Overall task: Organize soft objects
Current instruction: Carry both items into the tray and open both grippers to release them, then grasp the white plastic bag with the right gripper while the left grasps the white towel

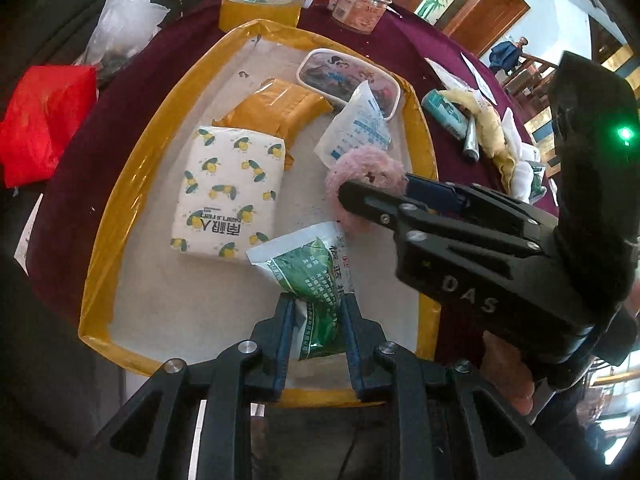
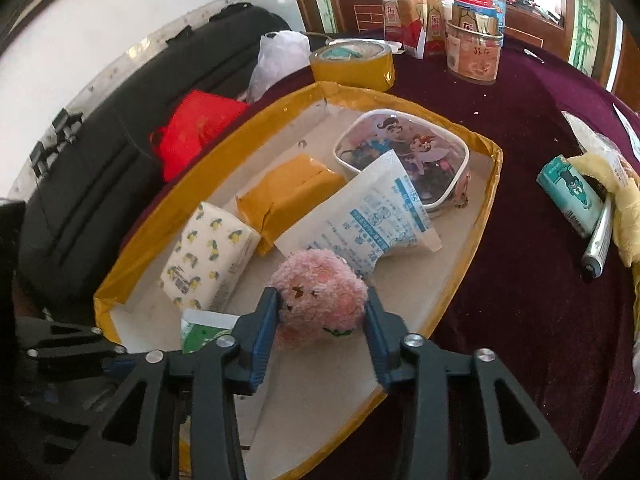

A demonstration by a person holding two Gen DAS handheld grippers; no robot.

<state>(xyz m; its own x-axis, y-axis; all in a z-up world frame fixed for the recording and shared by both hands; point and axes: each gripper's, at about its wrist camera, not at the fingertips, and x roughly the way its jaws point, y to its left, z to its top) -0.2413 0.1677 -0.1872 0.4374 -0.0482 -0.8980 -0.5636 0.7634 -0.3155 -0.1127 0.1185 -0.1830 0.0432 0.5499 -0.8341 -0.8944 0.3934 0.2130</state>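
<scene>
Inside the tape-edged cardboard tray (image 1: 132,184) on the maroon tabletop (image 2: 520,300), the lemon-print tissue pack (image 1: 228,196) lies flat, long axis running away from the camera. The left gripper (image 1: 316,320) pinches the near end of a green sachet (image 1: 308,268), which points up-left across the tray floor. The right gripper (image 2: 320,316) brackets a round pink plush ball (image 2: 320,296), left pad touching, right pad just off.
</scene>
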